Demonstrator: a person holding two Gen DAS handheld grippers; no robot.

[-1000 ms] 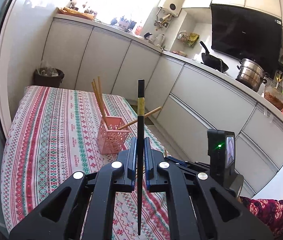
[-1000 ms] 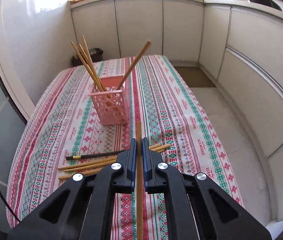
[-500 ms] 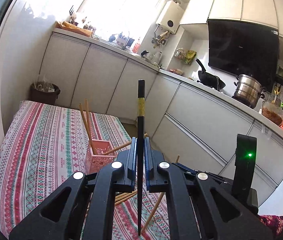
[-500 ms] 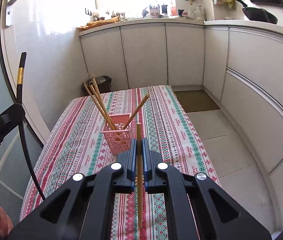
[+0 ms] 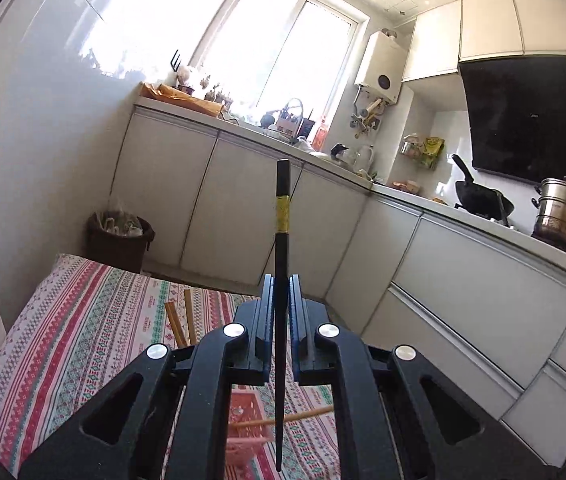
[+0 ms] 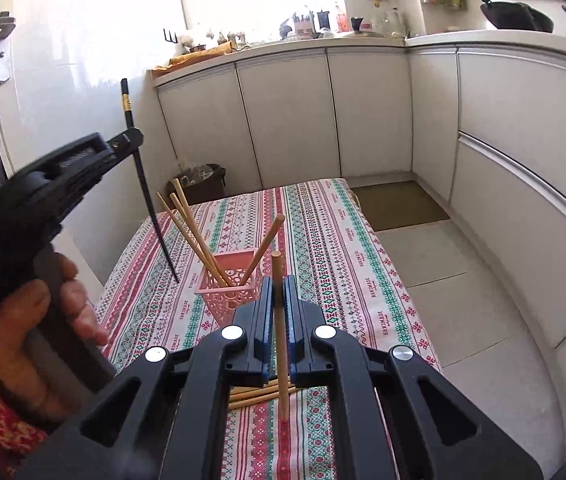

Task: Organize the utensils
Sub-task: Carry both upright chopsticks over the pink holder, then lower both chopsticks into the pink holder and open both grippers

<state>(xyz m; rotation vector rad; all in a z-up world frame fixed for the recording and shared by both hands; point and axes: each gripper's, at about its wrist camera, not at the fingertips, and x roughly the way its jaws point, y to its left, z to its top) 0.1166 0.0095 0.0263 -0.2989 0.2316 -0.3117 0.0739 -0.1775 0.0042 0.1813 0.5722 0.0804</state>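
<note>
Both grippers have risen since a second ago: the left gripper (image 5: 281,300) now holds the black chopstick (image 5: 281,240) clamped upright above the pink basket (image 6: 229,280), and the right gripper (image 6: 277,304) is closed on a wooden chopstick (image 6: 279,320). Each stick looks light, stiff and smooth, so a grip near the middle seems safest. More sticks lie on the patterned tablecloth (image 6: 323,240) in a white kitchen.

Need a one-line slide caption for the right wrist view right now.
Right claw grips a wooden chopstick behind the pink holder; left claw holds a black chopstick alongside.
</note>
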